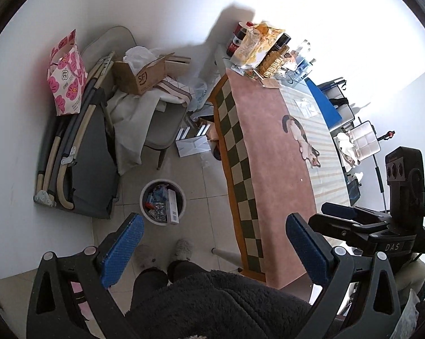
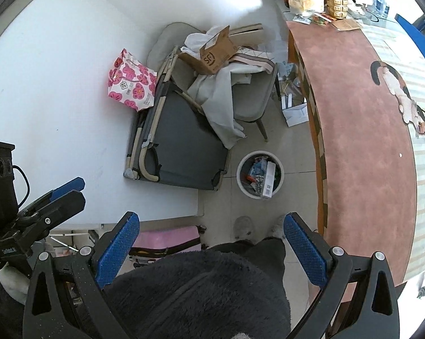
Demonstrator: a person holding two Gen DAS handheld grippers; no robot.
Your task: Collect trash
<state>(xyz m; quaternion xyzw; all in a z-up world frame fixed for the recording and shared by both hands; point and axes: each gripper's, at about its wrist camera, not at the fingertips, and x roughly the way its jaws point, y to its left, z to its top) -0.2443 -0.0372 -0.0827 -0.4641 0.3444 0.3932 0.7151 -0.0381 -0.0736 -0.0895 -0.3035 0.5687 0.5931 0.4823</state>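
White trash bin [image 1: 163, 202] stands upright on the floor, mouth up, beyond both grippers' wide, empty jaws.

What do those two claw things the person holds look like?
Each gripper, left and right, is a black frame with silver bolts and two flat fingers faced in dimpled blue pads. A black box with a cable rides on top. The person wears dark fleece.

Bright daylight floods from the far right, washing the wall white with glare. A soft shadow falls on the wall. Fisheye curvature bends edges; corners vignette black.
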